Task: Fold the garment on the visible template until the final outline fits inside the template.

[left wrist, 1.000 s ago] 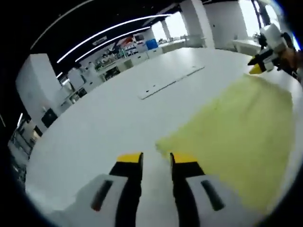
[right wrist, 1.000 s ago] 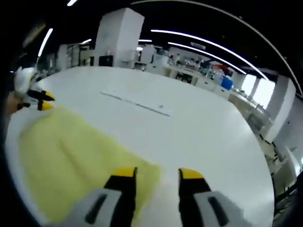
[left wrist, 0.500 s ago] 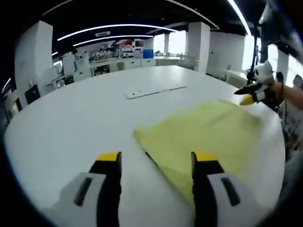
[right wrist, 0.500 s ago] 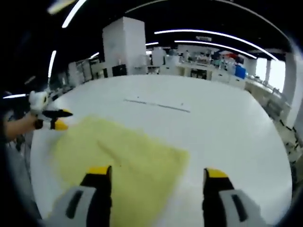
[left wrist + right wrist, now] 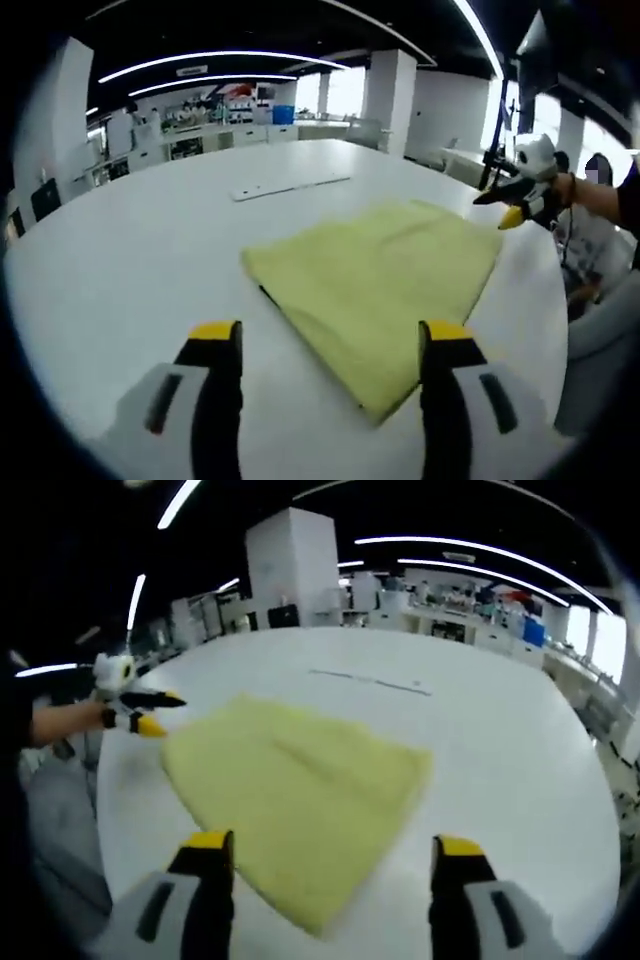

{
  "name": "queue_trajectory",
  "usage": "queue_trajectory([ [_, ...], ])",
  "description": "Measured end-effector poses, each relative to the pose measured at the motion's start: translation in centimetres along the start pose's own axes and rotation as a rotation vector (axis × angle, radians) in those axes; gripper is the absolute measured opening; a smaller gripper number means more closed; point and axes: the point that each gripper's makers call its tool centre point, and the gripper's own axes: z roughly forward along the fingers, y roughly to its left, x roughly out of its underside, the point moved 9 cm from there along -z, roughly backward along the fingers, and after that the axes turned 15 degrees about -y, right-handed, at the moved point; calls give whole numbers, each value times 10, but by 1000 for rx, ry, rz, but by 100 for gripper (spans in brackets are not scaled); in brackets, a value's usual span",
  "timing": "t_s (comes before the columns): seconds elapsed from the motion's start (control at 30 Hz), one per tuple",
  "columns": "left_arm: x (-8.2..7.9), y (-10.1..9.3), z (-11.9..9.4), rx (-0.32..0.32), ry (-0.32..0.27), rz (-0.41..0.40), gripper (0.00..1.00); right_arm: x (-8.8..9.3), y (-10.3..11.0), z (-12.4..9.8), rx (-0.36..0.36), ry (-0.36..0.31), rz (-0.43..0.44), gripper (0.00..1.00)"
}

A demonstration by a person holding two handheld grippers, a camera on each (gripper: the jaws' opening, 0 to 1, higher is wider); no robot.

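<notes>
Now folded yellow garment flat on white table, beyond both grippers' spread, empty fingers.

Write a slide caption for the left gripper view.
Open left gripper above a folded yellow garment on a white table, right gripper at its far corner.

Big white pillar, workbenches, bright ceiling light strips.

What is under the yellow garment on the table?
The yellow garment lies flat on the white table. Bare tabletop shows all around it. A dark sliver peeks out at its near edge; whatever lies beneath, template included, is covered.
</notes>
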Motion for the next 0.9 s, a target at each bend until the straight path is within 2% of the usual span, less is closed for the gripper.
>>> queue_trajectory([
  [0.17, 6, -12, -11, 14, 7, -8, 68, 7, 3, -13, -26, -9, -1, 75],
  [0.3, 11, -18, -16, 33, 31, -11, 62, 14, 2, -20, -48, 8, 22, 60],
  [0.47, 18, -23, -21, 74, 60, -2, 53, 25, 2, -26, -53, 35, -10, 45],
  [0.73, 25, -23, -28, 63, 77, -13, 43, 39, 0, -30, -55, 70, -39, 29],
  [0.9, 30, -24, -29, 65, 78, -13, 33, 44, -1, -30, -55, 66, -54, 13],
])
